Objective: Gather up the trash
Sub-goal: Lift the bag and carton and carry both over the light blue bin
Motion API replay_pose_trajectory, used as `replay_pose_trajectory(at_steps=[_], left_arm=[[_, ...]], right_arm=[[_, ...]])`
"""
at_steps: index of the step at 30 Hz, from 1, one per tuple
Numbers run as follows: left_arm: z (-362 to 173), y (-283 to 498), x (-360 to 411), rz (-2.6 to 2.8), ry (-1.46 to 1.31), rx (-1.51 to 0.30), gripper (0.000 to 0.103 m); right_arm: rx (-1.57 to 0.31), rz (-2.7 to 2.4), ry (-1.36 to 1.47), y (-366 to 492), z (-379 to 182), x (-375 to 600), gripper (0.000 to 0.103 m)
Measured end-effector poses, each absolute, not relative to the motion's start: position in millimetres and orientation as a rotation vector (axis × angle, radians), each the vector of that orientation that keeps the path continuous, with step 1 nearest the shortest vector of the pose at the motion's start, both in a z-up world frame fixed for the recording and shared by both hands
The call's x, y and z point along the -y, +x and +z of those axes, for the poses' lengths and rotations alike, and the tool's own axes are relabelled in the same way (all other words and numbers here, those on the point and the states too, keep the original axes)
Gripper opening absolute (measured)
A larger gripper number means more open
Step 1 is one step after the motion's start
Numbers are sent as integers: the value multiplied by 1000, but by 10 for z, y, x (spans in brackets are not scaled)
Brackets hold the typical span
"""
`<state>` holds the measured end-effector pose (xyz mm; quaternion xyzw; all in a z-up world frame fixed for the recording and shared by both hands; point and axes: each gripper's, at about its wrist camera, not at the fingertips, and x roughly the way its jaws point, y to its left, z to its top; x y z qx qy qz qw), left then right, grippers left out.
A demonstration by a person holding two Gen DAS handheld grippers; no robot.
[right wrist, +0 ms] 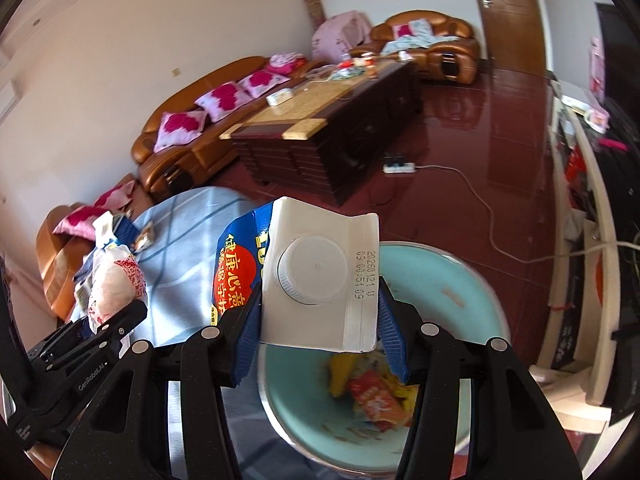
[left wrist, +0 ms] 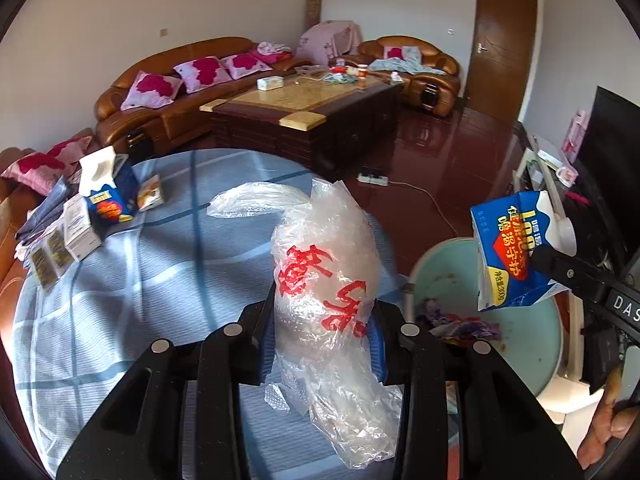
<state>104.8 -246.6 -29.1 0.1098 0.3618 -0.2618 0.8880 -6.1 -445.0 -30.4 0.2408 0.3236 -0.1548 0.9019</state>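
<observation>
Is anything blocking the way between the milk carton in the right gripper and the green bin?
Nothing visible does. The right gripper holds the milk carton over the open mouth of the green bin, which has no lid and only some wrappers at the bottom. The left gripper, with its plastic bag, is off to the side, over the blue-covered table.

Clear plastic bag [left wrist: 324, 280] with red lettering — blue-and-white carton [right wrist: 316, 280], red patch, yellow characters — pale turquoise bin [right wrist: 460, 280], blue-striped cloth [left wrist: 120, 280].

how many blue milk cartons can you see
2. One blue milk carton is clamped in the right gripper over the teal bin. The other, its top torn open, stands at the far left of the blue-clothed table. More may be hidden.
</observation>
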Motion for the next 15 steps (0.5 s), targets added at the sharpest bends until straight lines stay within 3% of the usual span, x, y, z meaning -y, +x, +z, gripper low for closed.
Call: replay_pose_trajectory(at_steps=[15], left_arm=[[-399,704,3247,-641,300,-772,36]], right_arm=[[-643,-429,581,-543,-468,4983,53]])
